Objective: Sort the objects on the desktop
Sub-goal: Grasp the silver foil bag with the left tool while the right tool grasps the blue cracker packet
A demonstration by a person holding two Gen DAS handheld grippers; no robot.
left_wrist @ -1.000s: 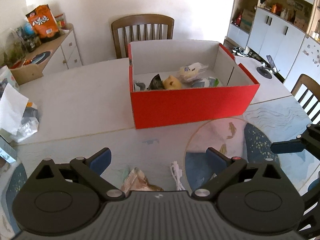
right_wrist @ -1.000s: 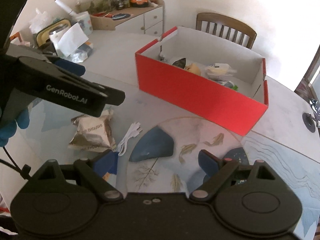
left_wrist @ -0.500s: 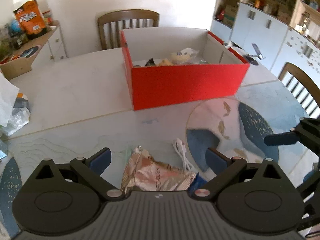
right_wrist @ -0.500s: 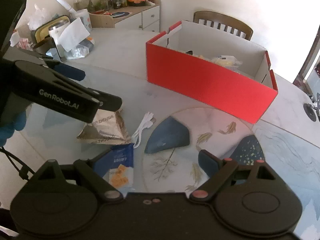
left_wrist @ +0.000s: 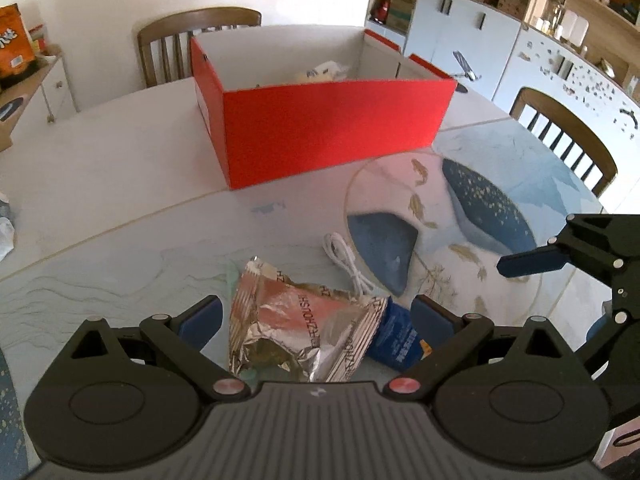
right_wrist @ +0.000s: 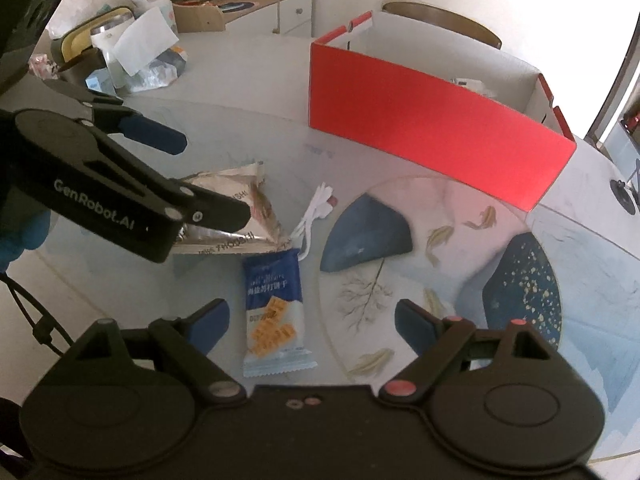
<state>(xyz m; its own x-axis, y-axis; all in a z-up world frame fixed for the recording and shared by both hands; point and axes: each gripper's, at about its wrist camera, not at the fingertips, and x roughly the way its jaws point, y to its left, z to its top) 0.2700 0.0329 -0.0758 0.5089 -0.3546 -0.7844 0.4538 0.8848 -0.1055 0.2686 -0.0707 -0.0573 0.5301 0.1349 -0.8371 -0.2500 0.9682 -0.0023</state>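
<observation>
On the pale patterned surface (right_wrist: 592, 280) lie one crinkled silver foil snack bag (left_wrist: 292, 328), one blue-and-white cracker packet (right_wrist: 274, 308) and one coiled white cable (right_wrist: 316, 212). One open red cardboard box (left_wrist: 332, 128) stands beyond them, with a few items inside that cannot be counted. Two brown wooden chairs (left_wrist: 200, 40) stand at the surface's edge in the left wrist view. Two black grippers are in sight, each with two blue-padded fingers (right_wrist: 208, 324).
</observation>
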